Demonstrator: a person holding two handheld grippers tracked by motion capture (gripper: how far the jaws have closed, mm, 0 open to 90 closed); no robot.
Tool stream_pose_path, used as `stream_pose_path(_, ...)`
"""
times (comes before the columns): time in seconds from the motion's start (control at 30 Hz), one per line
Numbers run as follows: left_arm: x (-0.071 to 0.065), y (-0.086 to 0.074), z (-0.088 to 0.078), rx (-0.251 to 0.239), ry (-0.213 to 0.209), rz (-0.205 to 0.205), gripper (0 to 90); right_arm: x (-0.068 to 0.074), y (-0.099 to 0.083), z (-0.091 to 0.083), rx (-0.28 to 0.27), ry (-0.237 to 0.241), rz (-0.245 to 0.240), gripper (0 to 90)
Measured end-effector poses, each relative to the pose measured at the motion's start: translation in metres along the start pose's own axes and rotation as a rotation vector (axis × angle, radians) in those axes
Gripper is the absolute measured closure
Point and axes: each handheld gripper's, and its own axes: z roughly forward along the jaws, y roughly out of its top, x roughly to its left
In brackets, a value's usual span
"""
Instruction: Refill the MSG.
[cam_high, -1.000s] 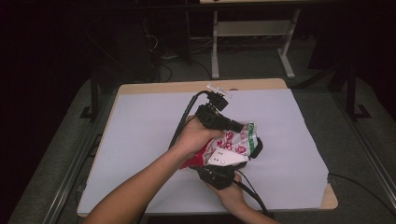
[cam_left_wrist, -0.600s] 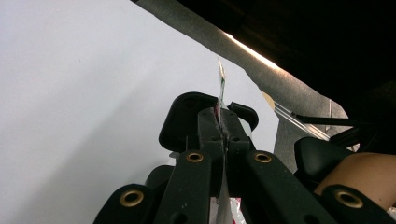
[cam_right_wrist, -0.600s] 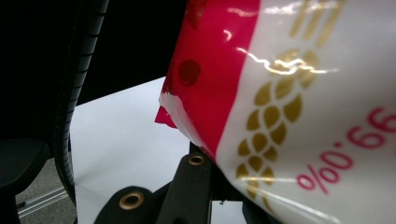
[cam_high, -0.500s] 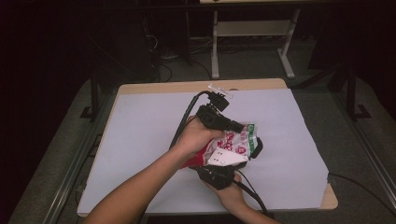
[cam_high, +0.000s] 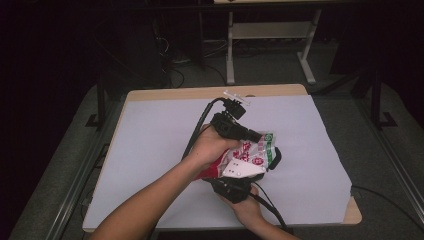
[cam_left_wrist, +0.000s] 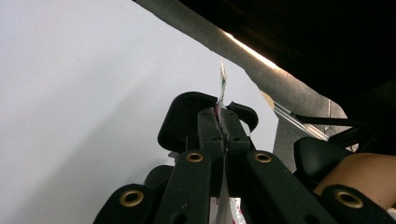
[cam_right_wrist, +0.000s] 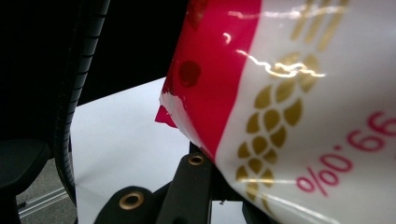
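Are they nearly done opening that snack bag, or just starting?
Just starting, it seems. Done: both grippers have caught the snack bag. The left gripper is shut on a thin edge of it, and the right gripper holds it from below, above the white table. In hand: the bag is held up between them. Left: I can't see any tear or opening, so pulling it open probably comes next.

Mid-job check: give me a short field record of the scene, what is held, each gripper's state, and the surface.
item: red and white snack bag, glossy, gold wheat print
position: held above the middle of the table, between both hands
left gripper: shut on a thin edge of the bag
right gripper: under the bag's near side, shut on it
surface: white sheet over a wooden tabletop
surroundings: dark, grey floor, a white frame beyond the table
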Motion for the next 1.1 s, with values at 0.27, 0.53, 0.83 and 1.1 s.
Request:
stream_pose_path(0.27, -0.0007, 0.0, 0.0006, -0.002, 0.0, -0.006, 89.9, 0.0, 0.0001, -0.0002, 0.0, 0.001, 0.0, 90.0)
stream_pose_path(0.53, -0.0007, 0.0, 0.0011, -0.003, 0.0, -0.008, 89.9, 0.0, 0.0, -0.0001, 0.0, 0.001, 0.0, 90.0)
stream_pose_path(0.83, -0.0011, 0.0002, 0.0008, -0.006, -0.001, -0.005, 89.9, 0.0005, 0.0005, -0.0004, -0.001, 0.0, 0.0, 90.0)
stream_pose_path(1.1, -0.0013, 0.0004, 0.0011, -0.006, -0.002, -0.008, 89.9, 0.0002, 0.0005, -0.0003, -0.005, 0.003, 0.002, 90.0)
